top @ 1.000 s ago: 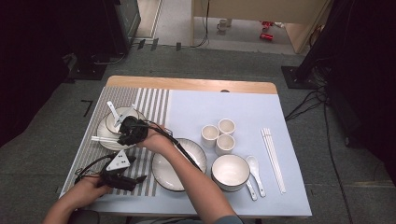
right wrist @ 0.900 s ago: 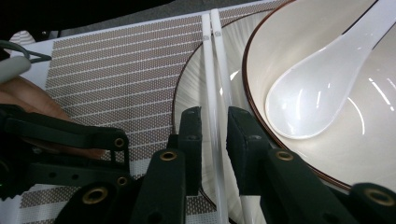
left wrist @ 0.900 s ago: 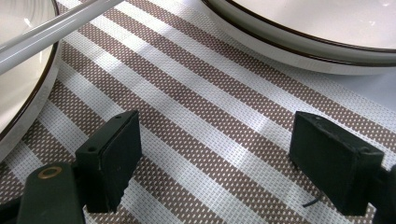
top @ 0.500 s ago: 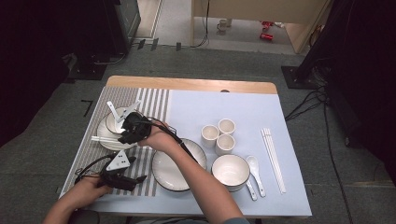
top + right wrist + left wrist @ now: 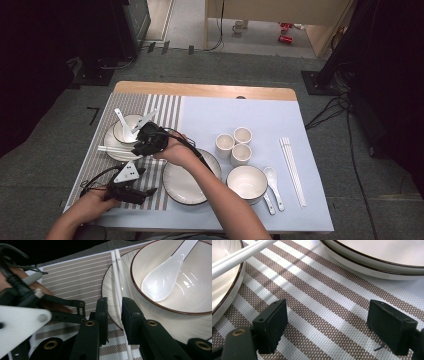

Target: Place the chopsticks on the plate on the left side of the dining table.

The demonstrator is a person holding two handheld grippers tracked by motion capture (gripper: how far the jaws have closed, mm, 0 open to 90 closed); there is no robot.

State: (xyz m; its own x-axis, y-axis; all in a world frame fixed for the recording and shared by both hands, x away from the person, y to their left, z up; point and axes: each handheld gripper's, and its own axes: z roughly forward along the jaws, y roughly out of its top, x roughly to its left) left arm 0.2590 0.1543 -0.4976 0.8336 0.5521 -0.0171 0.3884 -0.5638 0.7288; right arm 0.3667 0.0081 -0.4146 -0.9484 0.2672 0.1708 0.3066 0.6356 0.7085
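The tabletop (image 5: 250, 107) has a striped mat (image 5: 162, 107) on its left part and a pale blue cover on the rest.

Nearest the person, the left gripper (image 5: 324, 325) sits low over the stripes. Its fingers are spread wide with nothing between them.

Next comes an empty plate (image 5: 187, 182). To its right are a bowl (image 5: 246, 182) and a spoon (image 5: 272, 177).

A bit farther, the right gripper (image 5: 115, 312) is over the edge of another plate (image 5: 110, 282). Its fingers have just been closing. Only a thin gap is left between them now. The white chopsticks (image 5: 117, 277) lie across this plate and run along under that gap. The fingers are not pinching them. Just behind the chopsticks, on the same plate, is a second bowl (image 5: 200, 290) with a second spoon (image 5: 162, 277) in it.

Three cups (image 5: 234, 145) stand close together near the middle. A second pair of chopsticks (image 5: 292, 170) lies at the far right.

That makes two plates, two bowls, two spoons, three cups and two pairs of chopsticks.

The far edge of the tabletop is bare wood. Past it is a grey floor (image 5: 210, 67) with black cables on it. Far back, two red cans (image 5: 286, 37) lie on the floor.
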